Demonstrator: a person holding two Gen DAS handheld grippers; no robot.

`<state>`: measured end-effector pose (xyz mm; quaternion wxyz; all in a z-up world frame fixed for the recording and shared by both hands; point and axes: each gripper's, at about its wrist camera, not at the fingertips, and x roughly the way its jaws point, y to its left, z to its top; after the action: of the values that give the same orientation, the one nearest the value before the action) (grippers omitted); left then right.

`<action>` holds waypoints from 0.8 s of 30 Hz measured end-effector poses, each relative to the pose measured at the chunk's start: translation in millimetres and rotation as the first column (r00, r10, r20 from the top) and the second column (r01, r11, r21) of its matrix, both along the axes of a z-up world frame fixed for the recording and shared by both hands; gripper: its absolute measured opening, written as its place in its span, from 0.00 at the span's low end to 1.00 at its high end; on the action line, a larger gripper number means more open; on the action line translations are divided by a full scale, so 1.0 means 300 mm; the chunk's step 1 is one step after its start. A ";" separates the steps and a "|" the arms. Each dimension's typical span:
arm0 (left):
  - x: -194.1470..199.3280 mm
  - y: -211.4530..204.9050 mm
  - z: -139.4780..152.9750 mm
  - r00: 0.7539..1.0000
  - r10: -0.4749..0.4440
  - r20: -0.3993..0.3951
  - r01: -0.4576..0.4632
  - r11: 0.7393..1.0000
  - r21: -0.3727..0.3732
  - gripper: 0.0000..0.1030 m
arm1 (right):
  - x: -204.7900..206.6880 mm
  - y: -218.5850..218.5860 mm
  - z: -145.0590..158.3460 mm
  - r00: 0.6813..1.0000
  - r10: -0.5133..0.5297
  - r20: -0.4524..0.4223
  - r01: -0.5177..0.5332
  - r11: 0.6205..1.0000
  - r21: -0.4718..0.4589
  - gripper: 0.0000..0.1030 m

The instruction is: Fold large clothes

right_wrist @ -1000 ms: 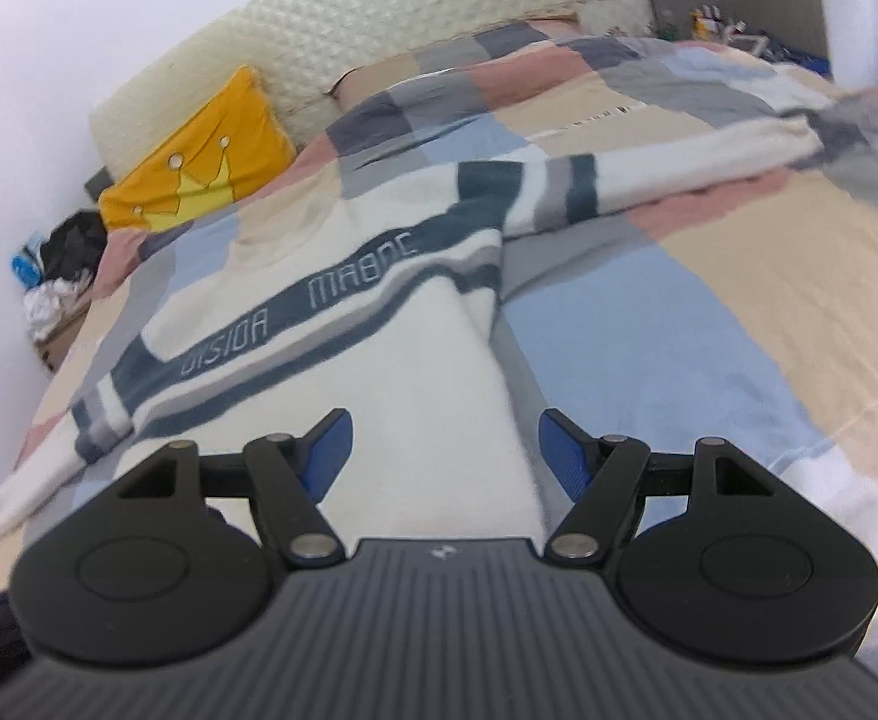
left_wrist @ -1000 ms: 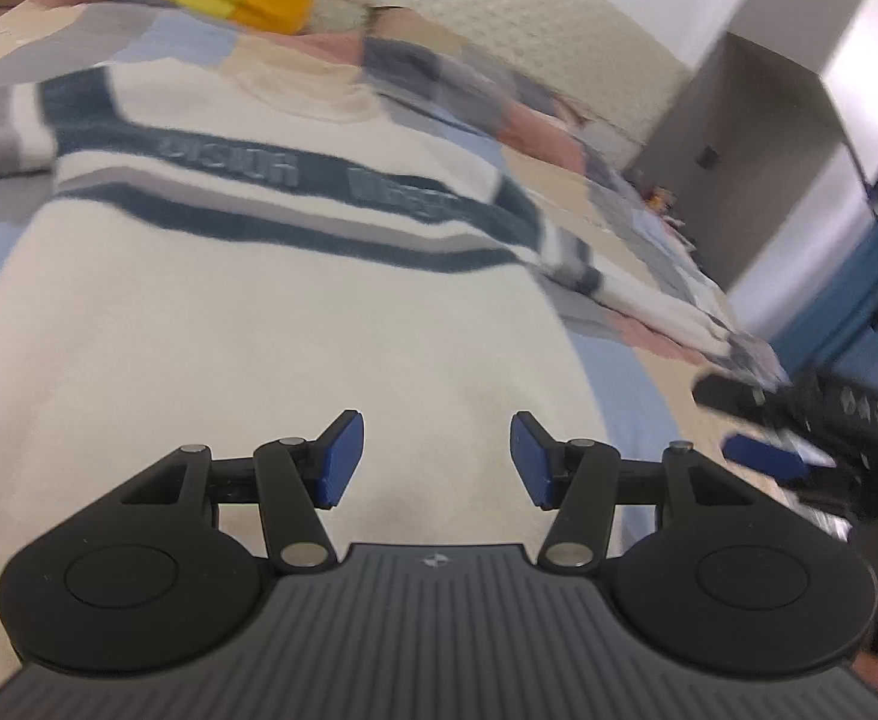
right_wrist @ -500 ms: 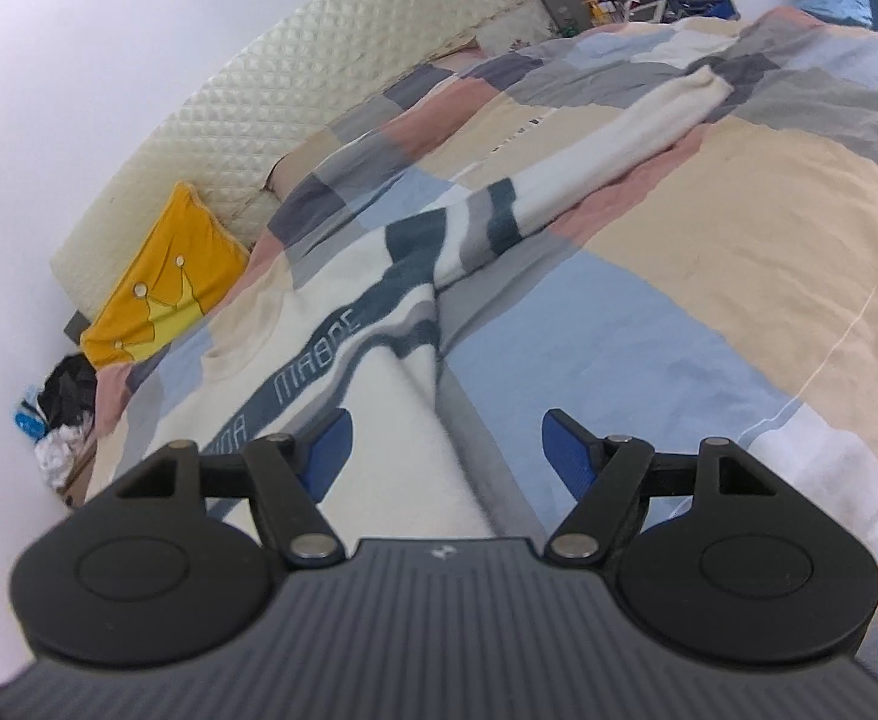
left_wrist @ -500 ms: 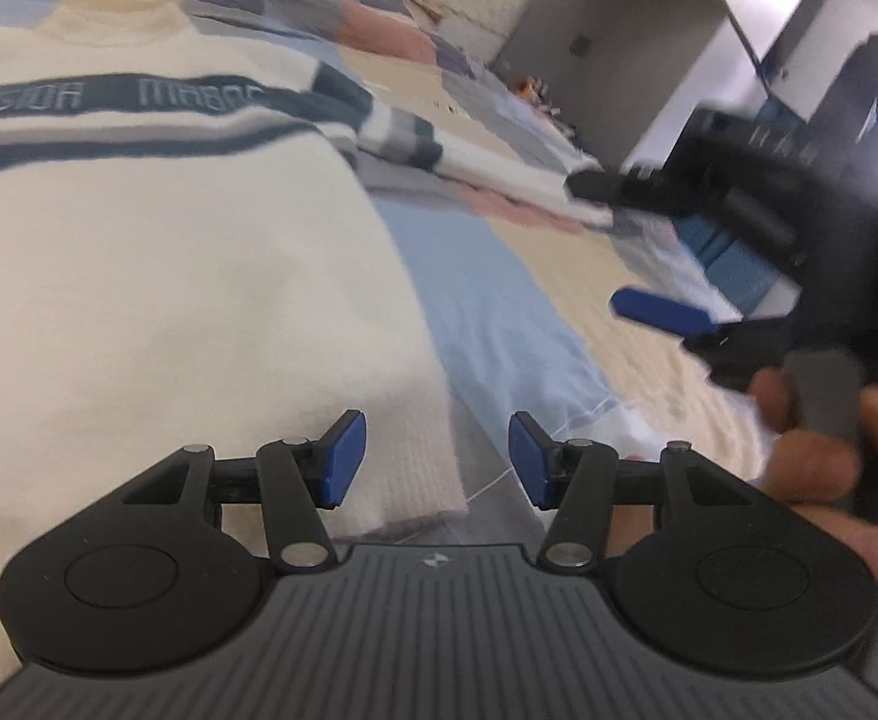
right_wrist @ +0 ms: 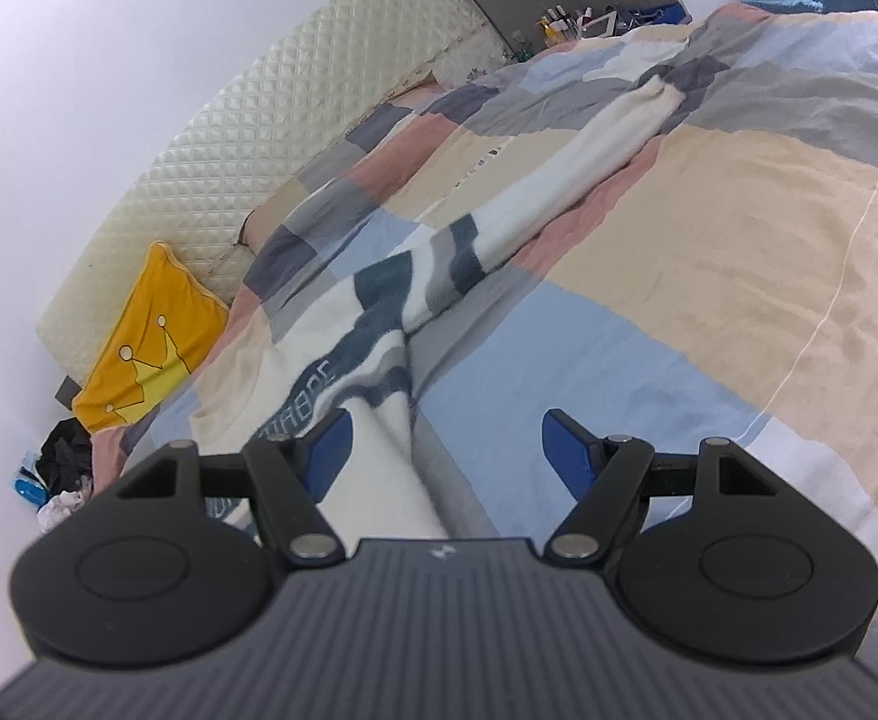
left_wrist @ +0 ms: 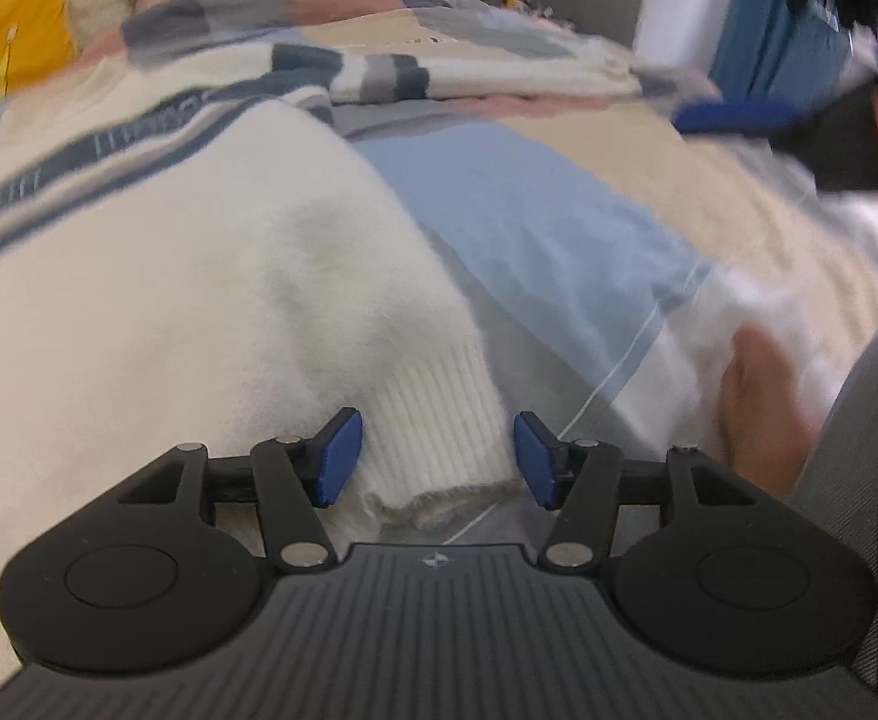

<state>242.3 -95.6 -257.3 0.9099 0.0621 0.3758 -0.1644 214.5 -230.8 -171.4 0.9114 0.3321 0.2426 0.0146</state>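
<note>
A cream sweater [left_wrist: 198, 300] with navy stripes lies flat on a patchwork duvet [left_wrist: 529, 210]. My left gripper [left_wrist: 435, 459] is open and low over the sweater's bottom right corner. The ribbed hem [left_wrist: 439, 414] sits between its blue pads, which do not press on it. One blue finger of the right gripper [left_wrist: 733, 117] shows blurred at the upper right. In the right wrist view my right gripper [right_wrist: 445, 450] is open above the sweater [right_wrist: 378, 324], whose side edge runs between the fingers. One sleeve [right_wrist: 619, 138] stretches away to the upper right.
A yellow crown cushion [right_wrist: 144, 336] leans on the quilted headboard [right_wrist: 318, 120] at the far end. Dark clutter [right_wrist: 60, 468] lies beside the bed at the left. A person's hand [left_wrist: 763, 396] rests near the bed edge, with blue furniture [left_wrist: 769, 42] beyond.
My left gripper has swept right and down across the sweater's body to its bottom right hem corner, rolling as it went. The right gripper rolled and shifted a little along the sweater's side.
</note>
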 end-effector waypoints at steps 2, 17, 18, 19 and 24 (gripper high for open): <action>-0.015 -0.025 -0.004 1.000 -0.002 0.026 0.001 0.998 0.060 0.47 | 0.005 0.001 -0.003 1.000 0.001 -0.006 -0.001 1.000 -0.002 0.71; -0.057 0.454 0.206 0.971 0.206 -0.122 -0.237 0.753 -0.614 0.23 | 0.046 0.041 -0.037 0.991 0.105 -0.083 -0.105 0.994 0.012 0.71; -0.060 0.496 0.212 0.963 0.229 -0.140 -0.264 0.712 -0.650 0.23 | 0.046 0.046 -0.040 0.989 0.116 -0.089 -0.115 0.993 0.013 0.71; -0.064 0.541 0.215 0.953 0.259 -0.160 -0.296 0.670 -0.680 0.22 | 0.048 0.052 -0.043 0.987 0.127 -0.094 -0.126 0.992 0.015 0.71; -0.045 0.711 0.158 0.885 0.351 -0.306 -0.451 0.483 -0.751 0.22 | 0.061 0.087 -0.056 0.971 0.206 -0.117 -0.204 0.978 0.034 0.71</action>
<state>228.7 117.7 -209.8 0.8274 -0.4545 0.3137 -0.1022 232.8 -204.6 -188.2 0.8851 0.3156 0.3296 0.0914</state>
